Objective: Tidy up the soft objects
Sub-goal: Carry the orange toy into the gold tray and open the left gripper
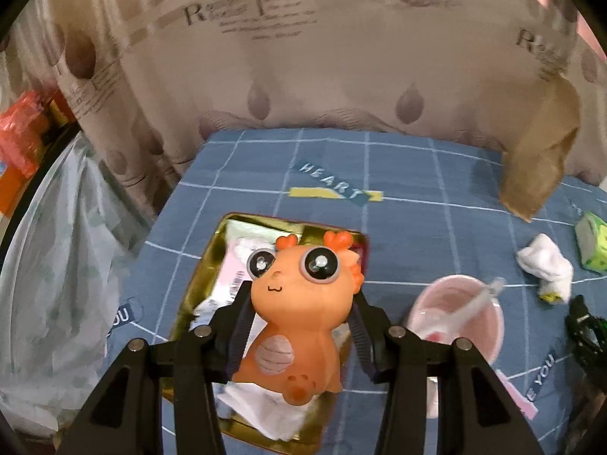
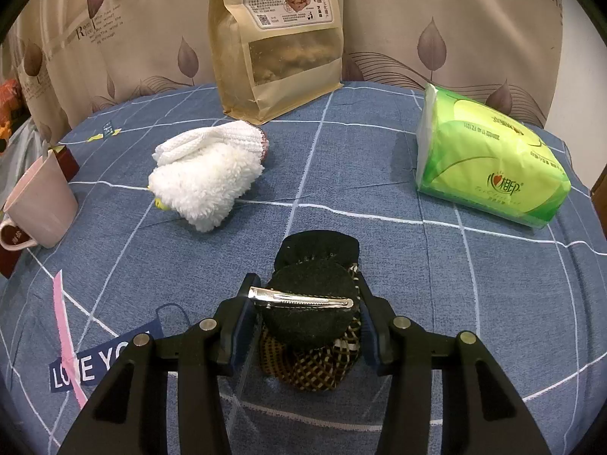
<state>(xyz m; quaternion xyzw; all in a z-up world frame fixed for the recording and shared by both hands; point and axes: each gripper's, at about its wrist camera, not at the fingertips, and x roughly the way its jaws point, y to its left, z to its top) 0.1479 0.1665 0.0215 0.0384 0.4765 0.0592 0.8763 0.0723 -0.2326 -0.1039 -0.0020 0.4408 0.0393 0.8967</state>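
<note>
Orange dragon toy (image 1: 294, 318) between left jaws.

Leaf-print curtain (image 1: 322, 76) behind blue checked bedsheet (image 2: 379, 174).

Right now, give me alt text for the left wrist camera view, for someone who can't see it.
The left gripper holds an orange big-eyed toy dragon above a gold-lined box of white and pink items on a blue checked bedsheet. A pink mug sits to the right, with a white fluffy sock and a brown paper bag beyond.
</note>
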